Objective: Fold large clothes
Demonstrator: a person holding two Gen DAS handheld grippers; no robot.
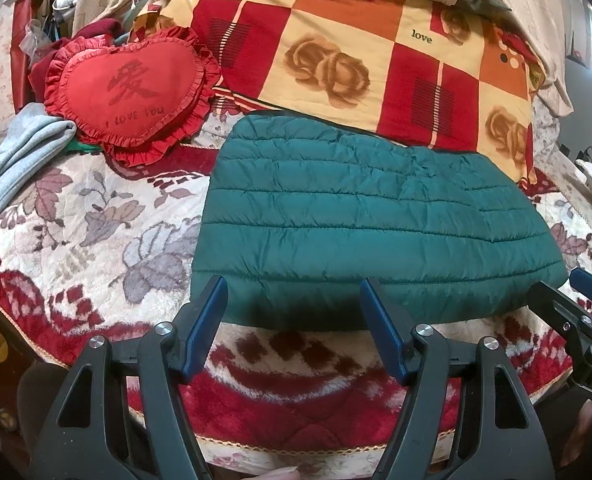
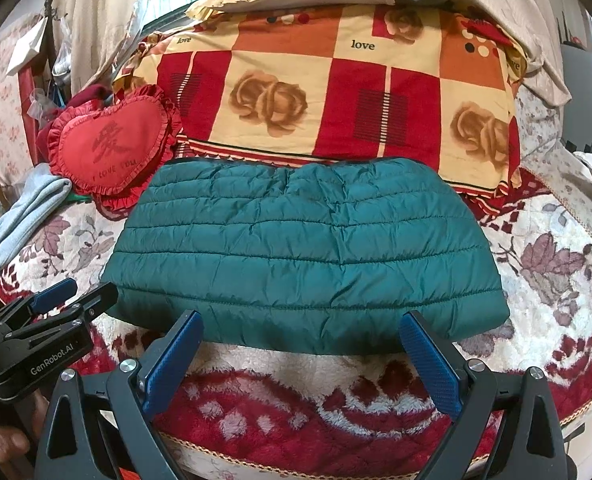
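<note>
A dark green quilted puffer jacket [image 1: 367,220] lies folded into a compact rectangle on the bed; it also shows in the right wrist view [image 2: 303,252]. My left gripper [image 1: 296,292] is open and empty, its blue pads just short of the jacket's near edge. My right gripper [image 2: 299,324] is open and empty, also at the near edge. The right gripper shows at the right edge of the left wrist view [image 1: 587,292]. The left gripper shows at the left edge of the right wrist view [image 2: 72,292].
The bed carries a red and cream floral fleece blanket [image 1: 96,240]. A red heart cushion [image 1: 128,92] and grey folded cloth [image 1: 20,160] lie at the left. A checked red, orange and cream quilt [image 1: 375,52] is piled behind the jacket.
</note>
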